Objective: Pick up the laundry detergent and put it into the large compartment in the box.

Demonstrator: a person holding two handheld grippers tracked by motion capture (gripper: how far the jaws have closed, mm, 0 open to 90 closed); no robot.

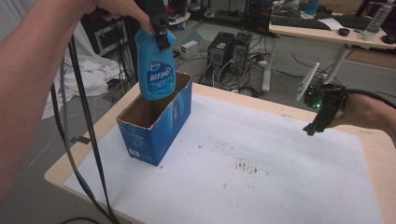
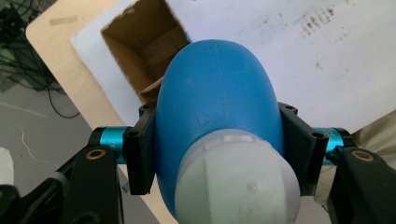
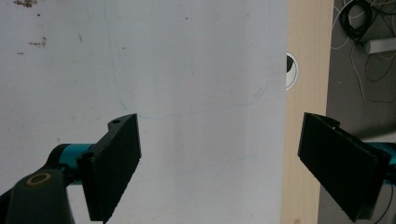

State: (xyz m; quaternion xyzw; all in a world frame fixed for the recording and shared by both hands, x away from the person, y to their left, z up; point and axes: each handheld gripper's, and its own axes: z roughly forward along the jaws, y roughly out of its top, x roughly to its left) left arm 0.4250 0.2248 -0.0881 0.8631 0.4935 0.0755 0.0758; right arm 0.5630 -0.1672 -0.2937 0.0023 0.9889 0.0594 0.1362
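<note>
Left jaws clamp blue bottle (image 2: pixel 217 100) above open box (image 1: pixel 159 122); right jaws apart.

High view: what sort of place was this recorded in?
Probably an office or lab workspace: two computer towers stand on the floor among loose cables, and a desk behind carries a keyboard and mouse.

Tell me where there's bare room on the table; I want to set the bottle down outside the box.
The white sheet lies bare from the blue box across to the right gripper, stains only. The crowded spot is the table's left end, where the left gripper holds the blue bottle over the box.
</note>
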